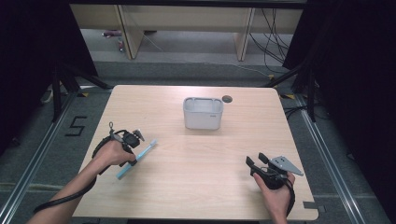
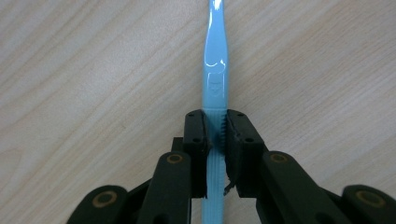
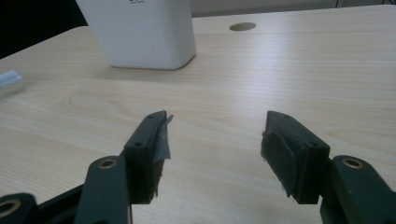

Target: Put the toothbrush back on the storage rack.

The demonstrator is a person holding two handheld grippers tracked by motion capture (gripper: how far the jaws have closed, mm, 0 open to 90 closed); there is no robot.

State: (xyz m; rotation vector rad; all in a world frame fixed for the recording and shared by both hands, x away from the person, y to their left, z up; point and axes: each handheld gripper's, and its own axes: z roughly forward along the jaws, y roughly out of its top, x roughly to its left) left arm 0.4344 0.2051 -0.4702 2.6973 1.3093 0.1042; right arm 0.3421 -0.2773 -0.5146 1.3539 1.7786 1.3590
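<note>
A light blue toothbrush (image 1: 145, 150) lies slantwise on the wooden table (image 1: 201, 186) at the left. My left gripper (image 1: 132, 158) is shut on its ribbed handle, and in the left gripper view the pads press both sides of the toothbrush (image 2: 215, 70) while the left gripper (image 2: 215, 121) points down at the tabletop. Over the table's right front, my right gripper (image 1: 256, 158) is held low and open. In its own view the right gripper (image 3: 215, 128) has nothing between its jaws, and one end of the toothbrush (image 3: 9, 78) shows at the far left.
A white rectangular container (image 1: 202, 113) stands upright at the table's middle back; it is ahead and left of the right gripper (image 3: 140, 32). A round cable hole (image 1: 227, 99) sits just behind it. Bare tabletop lies between the two hands.
</note>
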